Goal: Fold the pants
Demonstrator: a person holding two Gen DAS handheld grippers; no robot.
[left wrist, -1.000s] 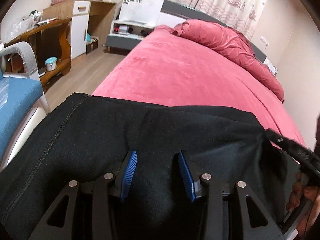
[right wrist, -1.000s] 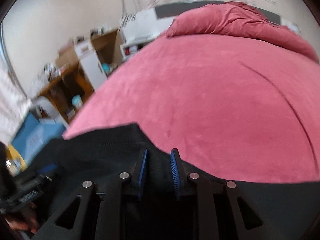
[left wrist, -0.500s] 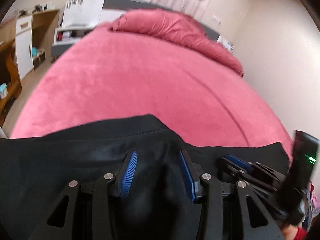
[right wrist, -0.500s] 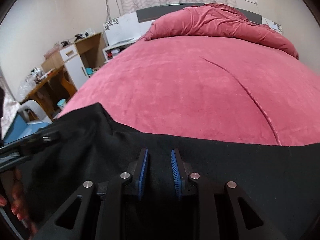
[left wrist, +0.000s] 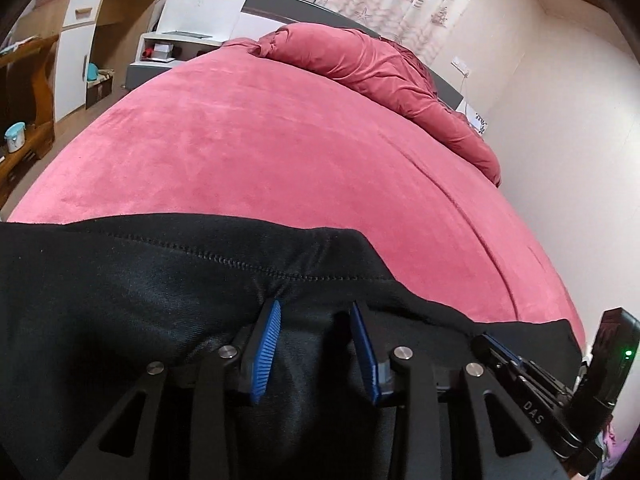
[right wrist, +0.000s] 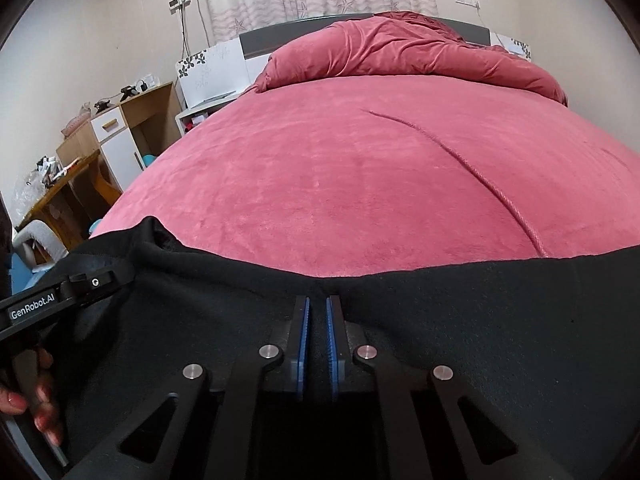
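Note:
Black pants [left wrist: 140, 280] lie at the near end of the red bed [left wrist: 260, 152], with a stitched seam running across. My left gripper [left wrist: 316, 316] has its blue pads apart with black cloth bunched between them; whether it grips is unclear. My right gripper [right wrist: 317, 308] is shut on the pants' [right wrist: 480, 320] far edge, pads nearly together with cloth pinched between. The left gripper also shows at the left edge of the right wrist view [right wrist: 72, 292], held by a hand. The right gripper shows at the lower right of the left wrist view [left wrist: 496, 350].
A crumpled red duvet [right wrist: 400, 52] lies at the head of the bed by a grey headboard. A wooden desk and white cabinet [left wrist: 80, 48] stand left of the bed. A wall runs along the right side. A ridge [right wrist: 480, 176] crosses the bedspread.
Both grippers have moved forward over the bed with the pants. The right gripper's pads have closed tighter on the cloth edge. The left view has swung right, then steadied.

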